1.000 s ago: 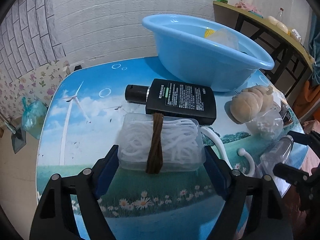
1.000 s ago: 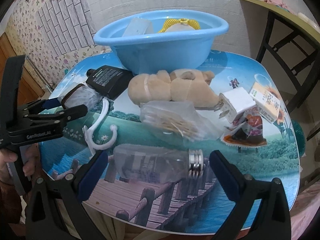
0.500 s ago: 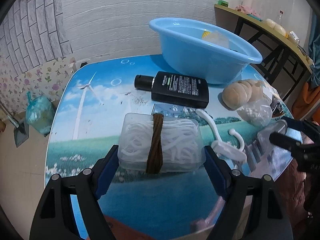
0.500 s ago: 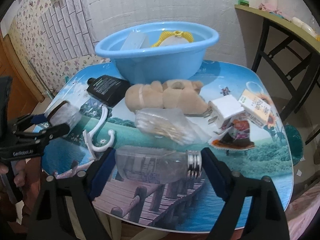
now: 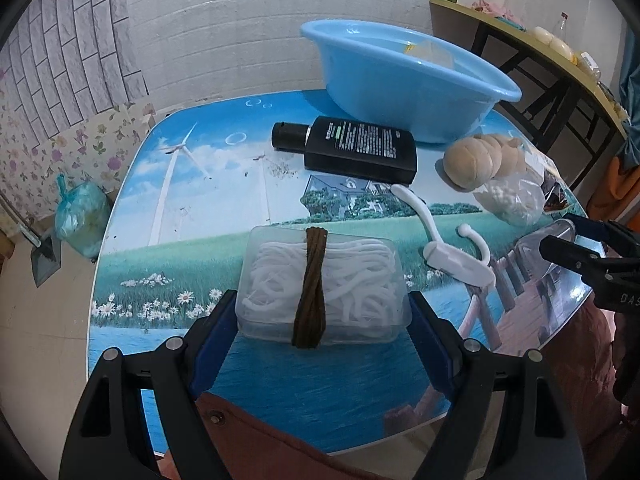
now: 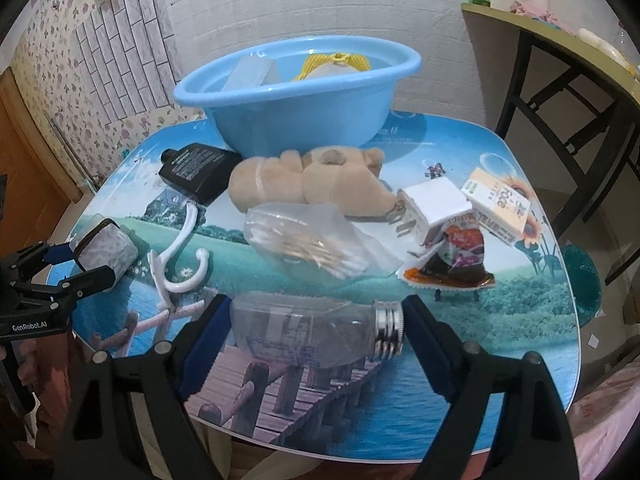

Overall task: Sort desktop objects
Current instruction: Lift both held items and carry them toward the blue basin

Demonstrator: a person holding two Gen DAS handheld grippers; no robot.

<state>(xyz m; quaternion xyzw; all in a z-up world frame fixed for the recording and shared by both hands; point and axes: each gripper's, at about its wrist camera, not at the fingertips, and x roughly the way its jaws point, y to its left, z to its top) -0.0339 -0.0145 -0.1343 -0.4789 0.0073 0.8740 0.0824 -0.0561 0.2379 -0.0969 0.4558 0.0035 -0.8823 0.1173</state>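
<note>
My left gripper (image 5: 322, 312) is shut on a clear plastic box of white cord (image 5: 322, 284) with a brown band, held above the table's near edge. It also shows in the right wrist view (image 6: 105, 248). My right gripper (image 6: 318, 324) is shut on a clear bottle with a metal screw neck (image 6: 316, 330), held over the table's front. Its fingertips (image 5: 576, 248) show at the right of the left wrist view. A blue basin (image 6: 298, 92) at the back holds a yellow mesh item (image 6: 334, 62) and a clear box (image 6: 250, 74).
On the table lie a black flat bottle (image 5: 354, 148), a plush bear (image 6: 308, 186), a bag of cotton swabs (image 6: 308, 242), a white hook (image 6: 176, 264), a white charger (image 6: 434, 212), a small carton (image 6: 498, 204) and a snack packet (image 6: 454, 256). A side table (image 6: 560, 52) stands at the right.
Both grippers have drawn back and up from the table with their objects. The box and the bottle have left the surface, and more of the table shows in both views.
</note>
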